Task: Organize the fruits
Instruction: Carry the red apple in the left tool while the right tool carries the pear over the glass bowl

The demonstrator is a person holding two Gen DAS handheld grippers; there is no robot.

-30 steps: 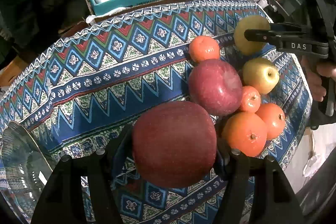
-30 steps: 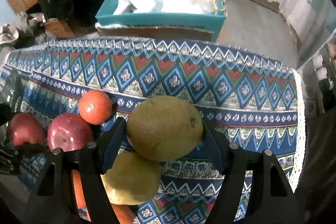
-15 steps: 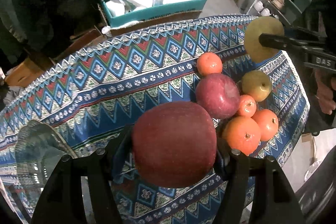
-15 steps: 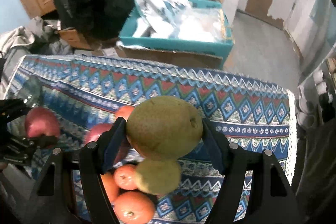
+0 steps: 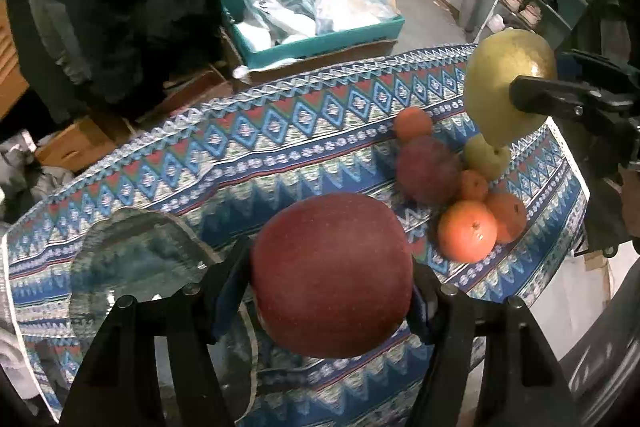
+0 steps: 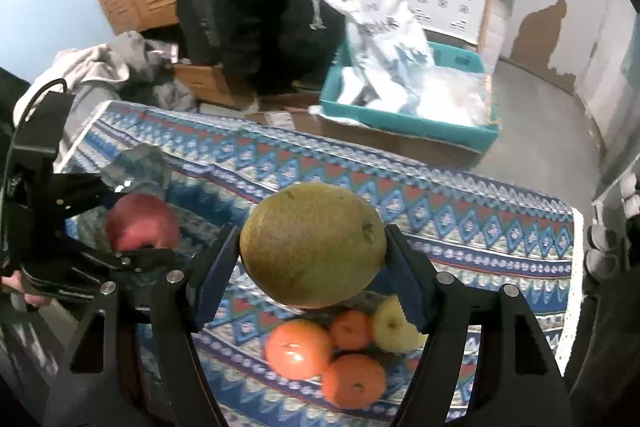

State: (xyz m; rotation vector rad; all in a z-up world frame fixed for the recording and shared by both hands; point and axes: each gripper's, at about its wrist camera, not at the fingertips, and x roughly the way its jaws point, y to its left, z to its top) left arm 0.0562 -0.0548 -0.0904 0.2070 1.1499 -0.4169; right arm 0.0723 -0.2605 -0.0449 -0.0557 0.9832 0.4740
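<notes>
Across both wrist views: surface [image 5: 280, 155] covered by a patterned blue, red and white cloth, with a white fringe along its edges.

Beyond the far edge, on the floor: teal box [image 6: 420, 125] holding white plastic bags.

Toward the left end of the surface: clear glass bowl [image 5: 132, 259], partly over the near edge in the left wrist view.

Between the blue pads of the left hand-held gripper [image 5: 332, 283]: large red apple [image 5: 332, 275], pinched on both sides and held clear above the cloth, beside the glass bowl. Same apple and gripper visible at the left of the right wrist view.

Between the blue pads of the right hand-held gripper [image 6: 314, 247]: brownish-green pear [image 6: 314, 245], pinched on both sides and held in the air above the cluster of fruit. Seen from the left wrist at upper right, one black finger crossing its face.

On the cloth toward the right end, fruit in a tight cluster, mostly touching:
- second red apple [image 5: 428, 169], dark red, at the left of the cluster;
- yellow-green apple [image 5: 486, 157], directly below the raised pear;
- large orange [image 5: 466, 231] at the near side, a second orange [image 5: 506, 217] just beside it;
- small orange [image 5: 474, 185] between the apples and the two larger oranges;
- one more orange [image 5: 414, 123] at the far side, against the second red apple.
</notes>
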